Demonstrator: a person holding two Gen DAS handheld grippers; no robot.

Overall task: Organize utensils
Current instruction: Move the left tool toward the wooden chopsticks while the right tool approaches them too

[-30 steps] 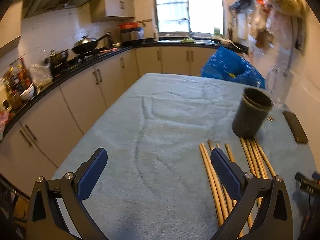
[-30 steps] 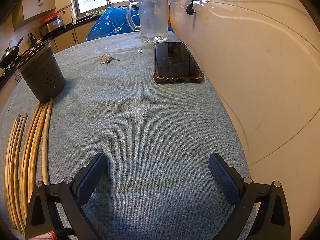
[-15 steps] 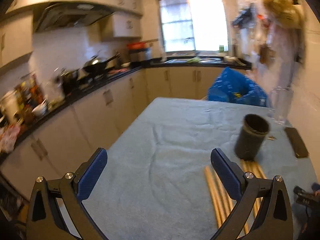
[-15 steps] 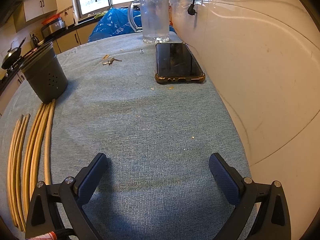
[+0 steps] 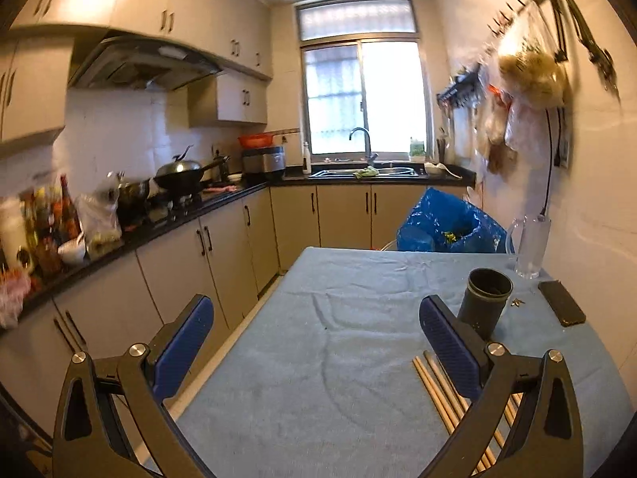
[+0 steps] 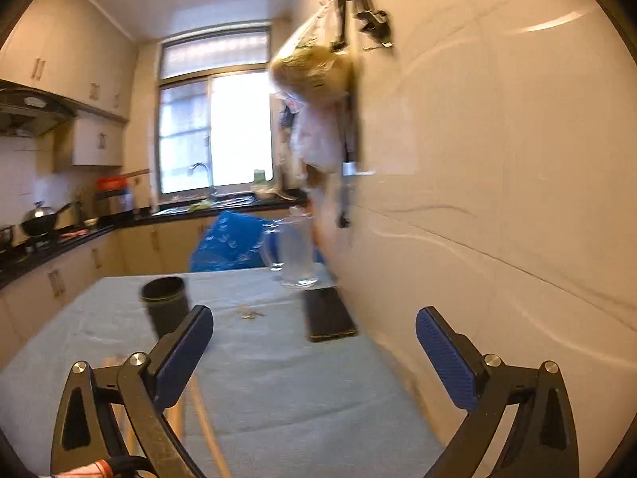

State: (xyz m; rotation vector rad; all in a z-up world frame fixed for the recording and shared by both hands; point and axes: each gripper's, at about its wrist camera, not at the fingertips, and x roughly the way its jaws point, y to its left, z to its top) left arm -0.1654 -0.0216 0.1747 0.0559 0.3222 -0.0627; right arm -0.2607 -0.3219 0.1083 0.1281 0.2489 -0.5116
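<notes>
Left wrist view: the left gripper [image 5: 316, 344] hangs above the blue-clothed worktop [image 5: 338, 378], fingers spread wide, holding nothing. One dark utensil cup [image 5: 483, 302] stands toward the worktop's far right corner; a bundle of wooden chopsticks [image 5: 432, 386], partly hidden and uncountable, lies at the near edge. One phone [image 5: 561, 307] and one clear jug [image 5: 531, 249] sit along the right edge. The right gripper [image 6: 314, 352] is likewise wide open, empty.

Left hand-held gripper [image 5: 316, 342] and right hand-held gripper [image 6: 314, 342] both gape wide, empty.
</notes>
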